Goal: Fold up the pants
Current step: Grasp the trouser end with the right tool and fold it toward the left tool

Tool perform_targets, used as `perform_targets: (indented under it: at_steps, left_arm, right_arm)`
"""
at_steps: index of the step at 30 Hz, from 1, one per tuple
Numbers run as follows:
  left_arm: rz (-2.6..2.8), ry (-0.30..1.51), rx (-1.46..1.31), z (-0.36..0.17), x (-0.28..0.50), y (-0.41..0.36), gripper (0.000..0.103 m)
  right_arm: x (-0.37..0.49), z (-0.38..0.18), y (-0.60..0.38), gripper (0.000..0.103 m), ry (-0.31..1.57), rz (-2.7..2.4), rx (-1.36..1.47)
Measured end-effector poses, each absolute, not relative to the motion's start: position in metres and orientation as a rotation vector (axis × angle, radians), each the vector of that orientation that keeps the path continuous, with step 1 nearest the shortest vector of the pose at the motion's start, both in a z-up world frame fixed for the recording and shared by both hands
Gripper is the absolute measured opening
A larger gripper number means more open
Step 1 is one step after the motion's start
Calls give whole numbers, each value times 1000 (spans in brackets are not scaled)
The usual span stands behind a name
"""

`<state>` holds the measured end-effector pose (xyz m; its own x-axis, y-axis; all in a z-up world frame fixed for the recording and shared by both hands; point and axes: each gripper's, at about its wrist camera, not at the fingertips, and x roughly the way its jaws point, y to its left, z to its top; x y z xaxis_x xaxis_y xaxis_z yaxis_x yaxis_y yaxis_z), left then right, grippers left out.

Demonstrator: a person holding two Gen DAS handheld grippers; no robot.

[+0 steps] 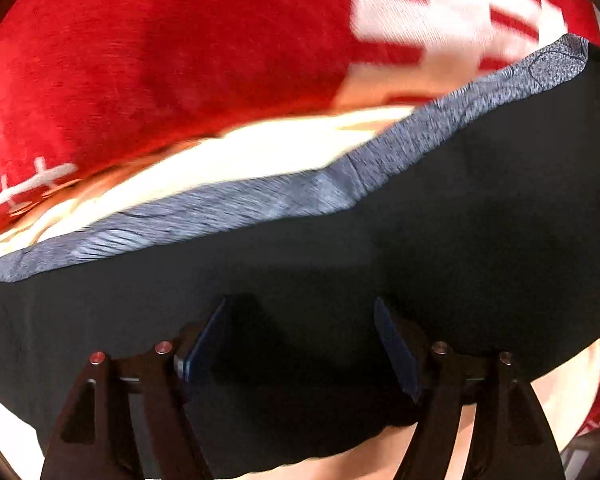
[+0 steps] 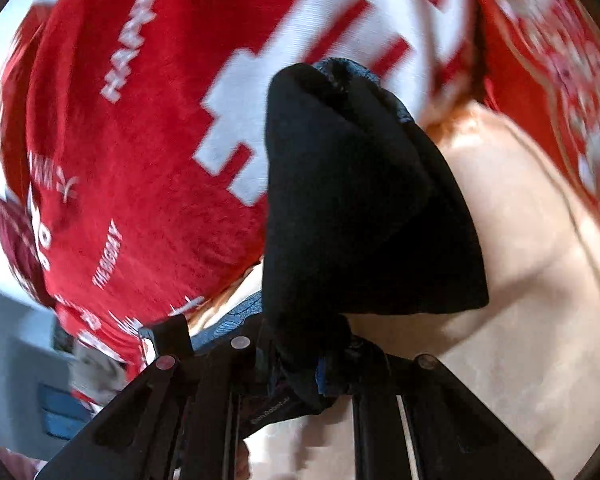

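While the right gripper (image 2: 324,376) clamps a bunched fold of the black pants (image 1: 420,240), the left gripper (image 1: 300,344) stands open, pads apart over flat cloth with its grey waistband (image 1: 260,200) at 12 o'clock. Judged risk: lifting from one pinch may drag the layers askew. Blur obscures the red blanket (image 1: 160,60); both pant legs are cut off.
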<state>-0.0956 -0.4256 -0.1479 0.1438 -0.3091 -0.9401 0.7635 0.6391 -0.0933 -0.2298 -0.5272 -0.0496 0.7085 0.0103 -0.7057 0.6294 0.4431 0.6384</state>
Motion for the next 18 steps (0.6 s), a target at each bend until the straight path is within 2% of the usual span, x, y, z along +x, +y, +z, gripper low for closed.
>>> perform_targets:
  at_steps: [4, 10, 15, 18]
  left_arm:
    - [-822, 1179, 417, -123, -62, -381, 75]
    - [-766, 1169, 436, -101, -13, -302, 75]
    - [-649, 1204, 425, -109, 34, -220, 75]
    - [-589, 1227, 403, -116, 58, -183, 75]
  right_arm:
    - [-196, -20, -495, 15, 780, -460, 859]
    - [-133, -6, -423, 15, 906, -542, 569]
    - [-74, -31, -353, 16, 1027, -537, 354]
    - [-47, -65, -319, 24, 1108, -533, 275]
